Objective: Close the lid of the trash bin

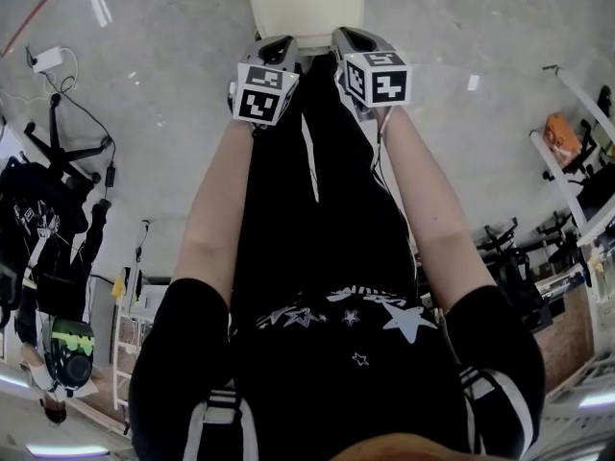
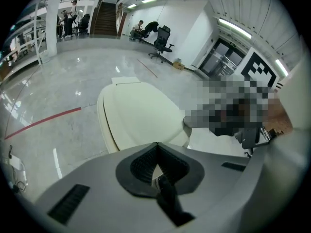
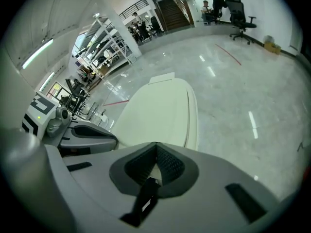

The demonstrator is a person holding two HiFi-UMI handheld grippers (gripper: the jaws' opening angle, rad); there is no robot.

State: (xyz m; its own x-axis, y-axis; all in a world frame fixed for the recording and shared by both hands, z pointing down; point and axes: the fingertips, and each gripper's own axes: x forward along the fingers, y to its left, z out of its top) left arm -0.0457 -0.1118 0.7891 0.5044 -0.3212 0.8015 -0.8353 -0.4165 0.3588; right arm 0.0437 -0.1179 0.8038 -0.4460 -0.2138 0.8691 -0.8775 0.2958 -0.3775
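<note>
The cream trash bin (image 1: pixel 306 3) stands on the grey floor straight ahead of me. Its lid (image 2: pixel 138 115) lies flat on the rim, with the hinge on the far side; the same lid (image 3: pixel 163 110) fills the middle of the right gripper view. My left gripper (image 1: pixel 284 44) and right gripper (image 1: pixel 348 38) are held side by side over the bin's near edge. Both are shut, with nothing between the jaws. The left gripper (image 2: pixel 155 145) and right gripper (image 3: pixel 156 144) each hide the lid's near edge, so I cannot tell whether they touch it.
The polished floor has a red line (image 2: pixel 43 121) to the left of the bin. A power strip with cables (image 1: pixel 46 60) and a chair base (image 1: pixel 67 152) lie on my left. An office chair (image 2: pixel 162 39) stands far off. Shelving (image 3: pixel 104 50) is in the distance.
</note>
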